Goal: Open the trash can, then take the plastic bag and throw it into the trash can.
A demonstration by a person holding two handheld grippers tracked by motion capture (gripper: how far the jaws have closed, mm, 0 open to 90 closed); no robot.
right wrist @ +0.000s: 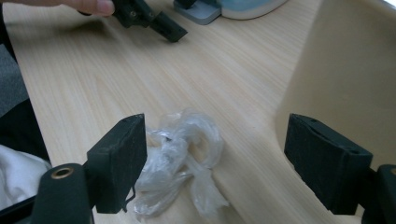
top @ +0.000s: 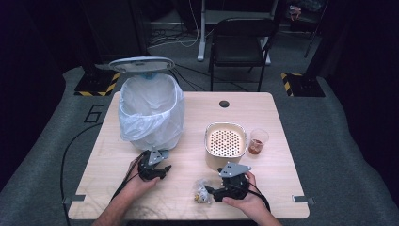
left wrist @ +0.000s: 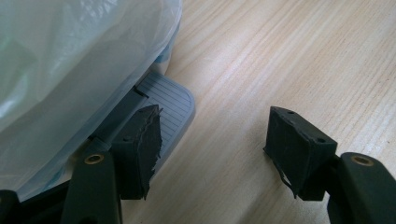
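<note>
The wooden table point(top: 263, 113) carries a lined bin point(top: 150, 110), cream pot point(top: 225, 143), cup point(top: 258, 141) and crumpled wrapper point(top: 203, 191).

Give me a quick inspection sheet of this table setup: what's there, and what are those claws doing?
Surface: wooden table, clean.
Job's things: crumpled plastic wrapper near the table's front edge; pedal bin lined with a white bag, lid up.
Clutter: cream perforated container; cup of brown liquid.
Claws: left claw open at the bin's pedal; right claw open around the wrapper.
Cables: black cable off the left edge.
Surroundings: chair behind.

clear: table centre point(top: 188, 165) | blocked: bin point(top: 150, 113), cream pot point(top: 225, 143)
</note>
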